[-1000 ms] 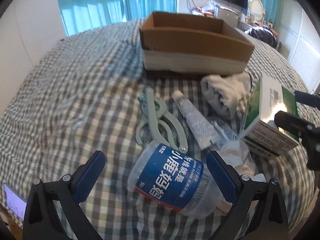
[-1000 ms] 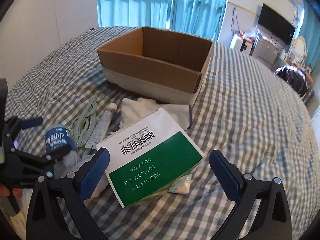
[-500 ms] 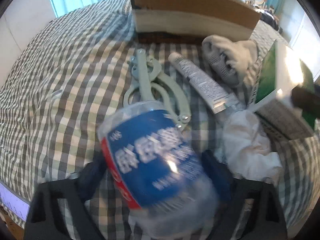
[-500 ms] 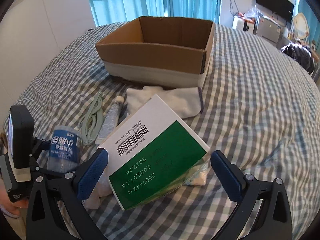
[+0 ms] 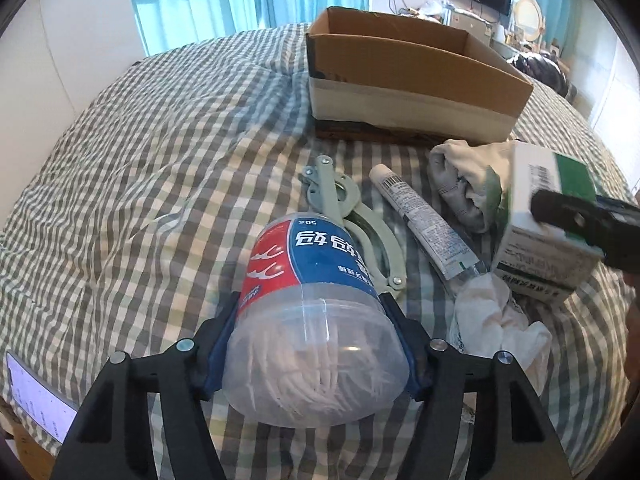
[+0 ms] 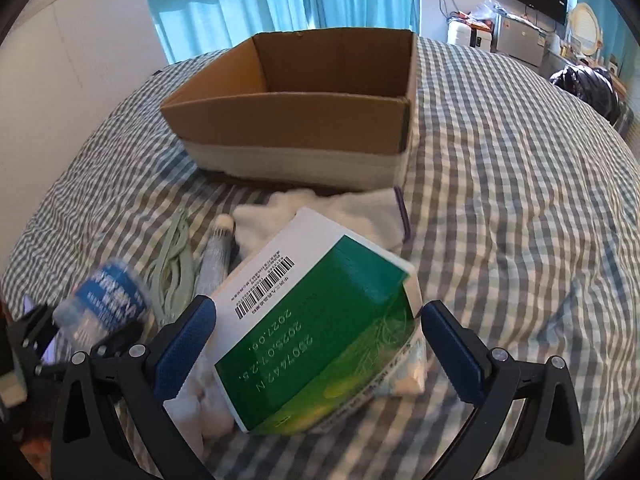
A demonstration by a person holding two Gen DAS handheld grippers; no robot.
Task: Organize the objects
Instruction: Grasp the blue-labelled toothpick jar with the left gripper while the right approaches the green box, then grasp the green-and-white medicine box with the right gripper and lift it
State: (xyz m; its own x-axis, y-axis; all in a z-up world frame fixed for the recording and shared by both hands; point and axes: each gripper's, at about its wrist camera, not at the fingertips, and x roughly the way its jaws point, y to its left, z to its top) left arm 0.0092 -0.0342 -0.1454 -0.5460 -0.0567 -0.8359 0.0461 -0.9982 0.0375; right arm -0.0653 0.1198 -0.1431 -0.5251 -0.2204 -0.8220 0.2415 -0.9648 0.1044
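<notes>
Floss-pick jar (image 5: 316, 320) sits clamped in our left gripper (image 5: 314, 344); our right gripper (image 6: 320, 344) straddles the green-and-white carton (image 6: 316, 336), fingers apparently just clear, below the cardboard box (image 6: 296, 128).

Left tool (image 5: 316, 344) clamped tight; right tool (image 6: 318, 344) spread wide.

- Your bed (image 5: 160, 152) wears a grey-and-white check.
- The jar (image 5: 316, 304) is clear — blue and red label.
- The carton (image 6: 320, 328) is green and white.
- The cardboard box (image 6: 296, 120) is brown, with a white band.
</notes>
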